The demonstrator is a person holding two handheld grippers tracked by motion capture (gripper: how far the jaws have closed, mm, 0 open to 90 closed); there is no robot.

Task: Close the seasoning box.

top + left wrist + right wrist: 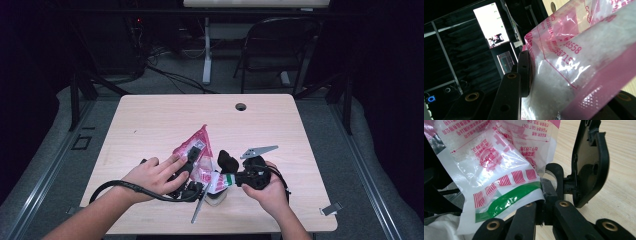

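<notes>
A clear plastic bag [196,144] with pink print and white grains lies tilted over the middle of the wooden table [150,120]. My left gripper [192,162] is shut on its lower part. In the left gripper view, the left jaw's pad presses into the bag [579,55] and the grains bulge around it. My right gripper [225,180] comes in from the right and is shut on the bag's green-striped corner [509,200]. A black curved plastic piece [589,165] stands just beside the right jaw tips; what it is I cannot tell.
A grey metal strip [196,210] and a small clear container [216,198] lie under the bag near the front edge. The table has a cable hole [240,106] at the back. A folding chair [280,45] stands on the floor beyond it.
</notes>
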